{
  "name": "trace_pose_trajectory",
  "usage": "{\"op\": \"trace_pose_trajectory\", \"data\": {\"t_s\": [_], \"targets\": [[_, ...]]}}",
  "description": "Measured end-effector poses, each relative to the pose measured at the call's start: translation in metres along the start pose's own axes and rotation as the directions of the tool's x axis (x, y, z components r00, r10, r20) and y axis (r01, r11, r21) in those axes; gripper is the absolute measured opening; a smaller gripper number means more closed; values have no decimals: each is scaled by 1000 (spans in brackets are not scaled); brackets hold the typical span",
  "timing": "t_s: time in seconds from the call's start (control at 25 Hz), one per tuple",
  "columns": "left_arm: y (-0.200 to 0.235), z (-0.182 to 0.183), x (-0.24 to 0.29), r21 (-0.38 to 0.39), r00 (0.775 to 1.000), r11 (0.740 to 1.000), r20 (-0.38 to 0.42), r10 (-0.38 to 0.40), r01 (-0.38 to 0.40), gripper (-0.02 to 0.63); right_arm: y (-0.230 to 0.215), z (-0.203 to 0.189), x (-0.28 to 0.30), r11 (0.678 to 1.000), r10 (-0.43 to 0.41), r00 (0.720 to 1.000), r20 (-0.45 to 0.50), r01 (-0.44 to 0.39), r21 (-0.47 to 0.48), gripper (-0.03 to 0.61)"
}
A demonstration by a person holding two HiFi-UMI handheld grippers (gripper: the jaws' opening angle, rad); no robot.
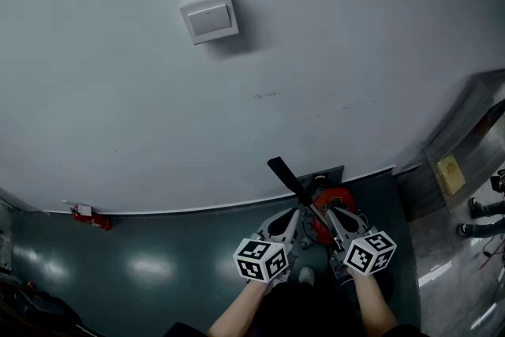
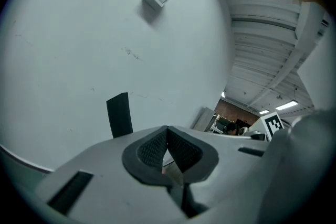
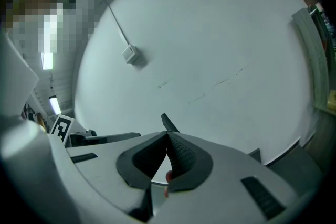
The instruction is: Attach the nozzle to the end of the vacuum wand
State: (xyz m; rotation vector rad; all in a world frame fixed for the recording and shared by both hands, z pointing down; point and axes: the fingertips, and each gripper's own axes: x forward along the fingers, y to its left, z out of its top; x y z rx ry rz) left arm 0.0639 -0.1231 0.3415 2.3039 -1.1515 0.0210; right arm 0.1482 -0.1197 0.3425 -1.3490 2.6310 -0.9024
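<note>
Head view gives two grippers, one black nozzle (image 1: 286, 176) and one red vacuum body (image 1: 335, 200). Left gripper (image 1: 297, 211) and right gripper (image 1: 326, 211) hang just over the vacuum body, each with jaws pressed together at the tips. The nozzle slants up from the vacuum body, between and beyond both grippers' tips.

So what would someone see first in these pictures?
The left tongs and right tongs, each with a black-and-white cube, sit bottom middle of the head view. Between them a black nozzle pokes up beside a red vacuum at the foot of the big pale wall. High on it sits a switch box.
</note>
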Motion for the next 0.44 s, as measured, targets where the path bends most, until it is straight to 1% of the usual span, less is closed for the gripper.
{"op": "trace_pose_trajectory", "data": {"t_s": [0.44], "targets": [[14,-5,-2,-15,999,999,4,38,-38,5,-4,-5,3,1000,17,1000,-1,-17,10,17]]}}
